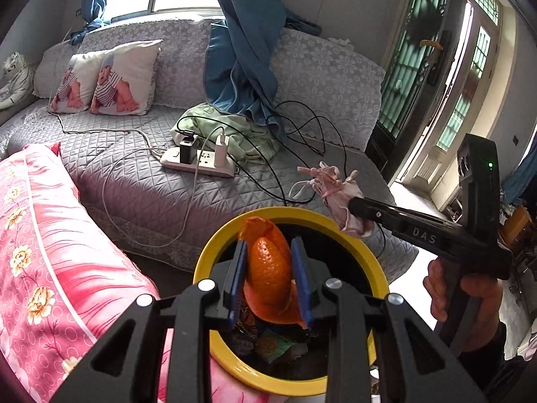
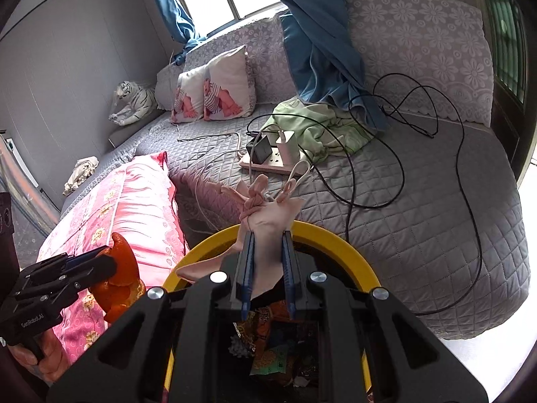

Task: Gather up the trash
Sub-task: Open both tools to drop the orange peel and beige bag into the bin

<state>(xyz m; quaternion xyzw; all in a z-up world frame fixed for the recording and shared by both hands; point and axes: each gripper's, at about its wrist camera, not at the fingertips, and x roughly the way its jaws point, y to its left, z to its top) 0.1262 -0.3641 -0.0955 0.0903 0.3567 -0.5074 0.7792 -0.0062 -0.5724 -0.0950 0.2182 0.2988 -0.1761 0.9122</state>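
My left gripper [image 1: 268, 270] is shut on an orange peel [image 1: 270, 273] and holds it over the yellow-rimmed bin [image 1: 214, 255], which has snack wrappers [image 1: 268, 342] inside. My right gripper [image 2: 267, 265] is shut on a pale pink knotted bag [image 2: 265, 215] above the bin's far rim [image 2: 335, 238]. In the left wrist view the right gripper [image 1: 352, 206] comes in from the right with the pink bag [image 1: 330, 184]. In the right wrist view the left gripper [image 2: 110, 263] holds the peel [image 2: 120, 282] at the lower left.
A grey quilted sofa [image 1: 141, 184] lies behind the bin, with a power strip and chargers [image 1: 198, 159], black cables [image 2: 419, 141], a green cloth [image 1: 231, 131] and blue curtain [image 1: 241, 67]. A pink floral quilt [image 1: 50, 252] lies at the left. A door [image 1: 419, 50] stands at the right.
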